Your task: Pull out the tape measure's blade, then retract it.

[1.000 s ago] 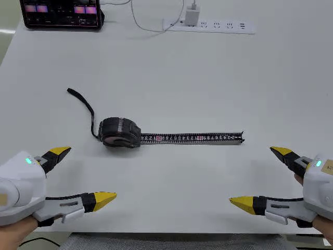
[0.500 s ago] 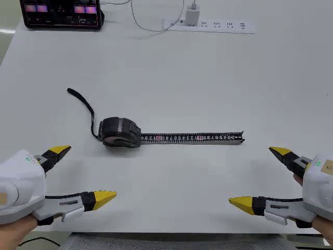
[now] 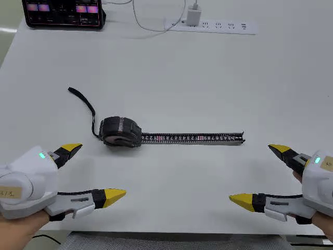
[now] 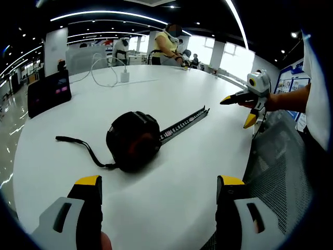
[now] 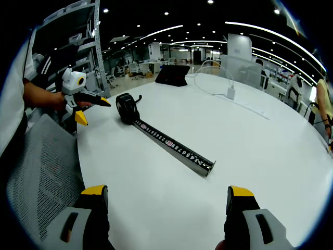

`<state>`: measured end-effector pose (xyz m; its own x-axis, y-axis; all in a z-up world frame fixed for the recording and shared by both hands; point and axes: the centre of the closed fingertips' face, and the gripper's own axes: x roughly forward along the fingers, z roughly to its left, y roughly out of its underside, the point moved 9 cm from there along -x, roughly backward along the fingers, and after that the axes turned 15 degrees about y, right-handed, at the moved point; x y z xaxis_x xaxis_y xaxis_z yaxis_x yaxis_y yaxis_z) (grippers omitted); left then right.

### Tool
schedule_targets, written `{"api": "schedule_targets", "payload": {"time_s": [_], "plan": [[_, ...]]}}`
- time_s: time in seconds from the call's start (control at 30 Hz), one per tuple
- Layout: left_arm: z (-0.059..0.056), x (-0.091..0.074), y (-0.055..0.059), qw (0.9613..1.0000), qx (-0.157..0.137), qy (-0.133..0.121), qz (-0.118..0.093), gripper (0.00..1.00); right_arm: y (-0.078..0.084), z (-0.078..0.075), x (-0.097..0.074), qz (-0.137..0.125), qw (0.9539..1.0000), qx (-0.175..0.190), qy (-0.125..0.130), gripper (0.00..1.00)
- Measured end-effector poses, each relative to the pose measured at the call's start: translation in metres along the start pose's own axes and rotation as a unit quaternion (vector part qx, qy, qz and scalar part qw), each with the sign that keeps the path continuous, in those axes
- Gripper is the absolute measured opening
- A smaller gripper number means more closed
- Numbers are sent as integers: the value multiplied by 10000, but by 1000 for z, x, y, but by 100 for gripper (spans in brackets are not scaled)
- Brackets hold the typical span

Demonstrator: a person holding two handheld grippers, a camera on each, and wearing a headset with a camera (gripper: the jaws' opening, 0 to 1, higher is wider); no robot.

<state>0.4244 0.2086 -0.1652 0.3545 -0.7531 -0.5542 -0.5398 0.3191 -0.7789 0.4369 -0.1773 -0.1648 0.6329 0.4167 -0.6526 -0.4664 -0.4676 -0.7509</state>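
Tape measure lies on its side on the worktop, left of centre. Its blade runs flat along the surface to my right, and its strap trails off to the rear left. I judge the pull-out step complete and the retraction not yet done. The blade holds its extension with nothing touching it, so I take the lock to be engaged.

Left claw is spread and holds nothing. It hangs near the front edge, well apart from the case, and its own view looks straight at the case. This placement suits steadying the body or reaching the lock.

Right claw is likewise spread and empty. It sits beyond the blade's hooked end and nearer to me, which leaves that end within reach for guiding the blade home.

Caution: an unguided blade may whip back, and the light case could skid on the smooth worktop.
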Motion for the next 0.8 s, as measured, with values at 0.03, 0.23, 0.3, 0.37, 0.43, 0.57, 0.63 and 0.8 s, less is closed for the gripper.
{"api": "schedule_targets", "payload": {"time_s": [0.03, 0.23, 0.3, 0.37, 0.43, 0.57, 0.63, 0.8], "plan": [[0, 1, -1, 10000, 13, -8, 2, 89, 0, 0, 0, 0, 10000, -1, -1, 93], [3, 5, -5, 10000, -6, -38, -46, 88, -1, 1, 0, 1, 10000, -4, -15, 93], [4, 7, -6, 10000, 19, -41, -24, 88, -2, 1, 0, -8, 10000, 0, -16, 92], [5, 9, -7, 10000, 20, -57, -18, 88, -2, 1, 0, -14, 10000, -1, -15, 92], [6, 12, -8, 10000, -9, -73, -41, 88, -2, 1, 0, -11, 10000, 0, -11, 92], [6, 19, -10, 10000, -37, -63, -60, 87, -2, 1, 0, 0, 10000, -2, -12, 92], [7, 22, -11, 9999, -55, -81, -88, 87, -2, 0, -1, 2, 10000, -1, -8, 92], [7, 29, -17, 9998, -46, -102, -153, 87, 0, -2, -1, 12, 10000, 13, 10, 92]]}}
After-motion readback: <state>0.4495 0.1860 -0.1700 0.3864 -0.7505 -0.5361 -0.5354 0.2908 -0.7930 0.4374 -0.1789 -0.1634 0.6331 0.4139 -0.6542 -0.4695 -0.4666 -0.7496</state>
